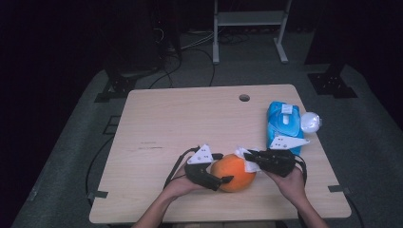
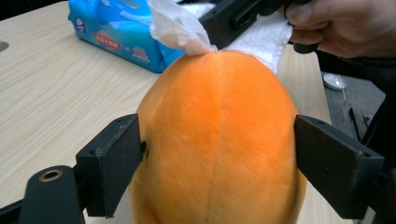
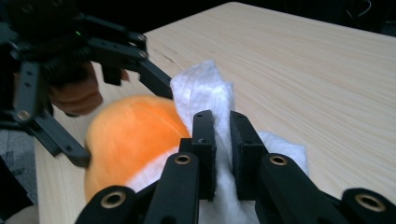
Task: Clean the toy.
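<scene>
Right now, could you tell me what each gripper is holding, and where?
The right gripper pinches a white wipe at its middle fold. The left gripper brackets the orange plush fruit at its sides.

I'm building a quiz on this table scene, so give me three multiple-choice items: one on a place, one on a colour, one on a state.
1. Where does the blue wipes pack lie?
A. near the table's right edge
B. at its left edge
C. on the floor

2. What colour is the plush ball?
A. green
B. orange
C. white

3. What does the right claw do?
A. hangs open
B. pinches the white wipe
C. grips the pack

Key: 1 A, the high view shows the pack beside the right edge. 2 B, its fuzzy surface is orange. 3 B, in the right gripper view the wipe is clamped between the jaws, against the ball.
</scene>
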The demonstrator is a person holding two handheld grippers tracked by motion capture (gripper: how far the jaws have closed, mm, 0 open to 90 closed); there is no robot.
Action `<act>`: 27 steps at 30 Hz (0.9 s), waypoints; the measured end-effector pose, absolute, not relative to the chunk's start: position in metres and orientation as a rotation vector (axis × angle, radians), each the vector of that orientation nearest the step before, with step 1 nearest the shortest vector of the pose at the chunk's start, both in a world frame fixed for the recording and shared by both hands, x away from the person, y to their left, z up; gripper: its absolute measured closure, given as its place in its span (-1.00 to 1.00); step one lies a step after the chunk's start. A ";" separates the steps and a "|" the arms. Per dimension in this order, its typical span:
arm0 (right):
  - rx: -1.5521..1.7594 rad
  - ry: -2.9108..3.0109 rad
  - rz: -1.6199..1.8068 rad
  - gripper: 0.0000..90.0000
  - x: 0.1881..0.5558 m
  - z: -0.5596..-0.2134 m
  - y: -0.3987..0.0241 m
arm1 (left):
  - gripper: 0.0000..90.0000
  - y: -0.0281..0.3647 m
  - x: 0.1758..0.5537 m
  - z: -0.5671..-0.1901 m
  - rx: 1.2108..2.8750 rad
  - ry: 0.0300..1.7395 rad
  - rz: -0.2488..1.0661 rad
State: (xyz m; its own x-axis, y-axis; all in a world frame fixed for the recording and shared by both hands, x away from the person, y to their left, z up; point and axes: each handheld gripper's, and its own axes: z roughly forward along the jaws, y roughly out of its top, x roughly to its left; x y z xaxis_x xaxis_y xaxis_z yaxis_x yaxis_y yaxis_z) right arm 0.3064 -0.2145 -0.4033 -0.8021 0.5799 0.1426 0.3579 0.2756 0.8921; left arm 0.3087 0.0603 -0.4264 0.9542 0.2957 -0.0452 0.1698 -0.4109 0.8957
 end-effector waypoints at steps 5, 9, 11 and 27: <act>0.780 2.352 1.593 0.81 0.296 -0.398 -0.199 | -0.44 0.062 0.306 -0.427 2.041 0.277 0.167; 0.795 2.353 1.590 0.80 0.301 -0.401 -0.202 | -0.36 0.071 0.312 -0.430 2.051 0.292 0.133; 0.842 2.347 1.597 0.81 0.305 -0.407 -0.210 | -0.30 0.078 0.316 -0.431 2.054 0.313 0.111; 0.910 2.325 1.639 0.81 0.312 -0.414 -0.218 | -0.41 0.075 0.315 -0.429 2.039 0.294 0.108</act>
State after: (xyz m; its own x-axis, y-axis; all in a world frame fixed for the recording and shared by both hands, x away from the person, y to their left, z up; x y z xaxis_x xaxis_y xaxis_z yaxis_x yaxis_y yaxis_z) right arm 0.3123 -0.2184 -0.4136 -0.8034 0.5562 0.2126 0.3871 0.2166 0.8962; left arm 0.3154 0.0753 -0.4293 0.9662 0.2531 -0.0494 0.1611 -0.4429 0.8820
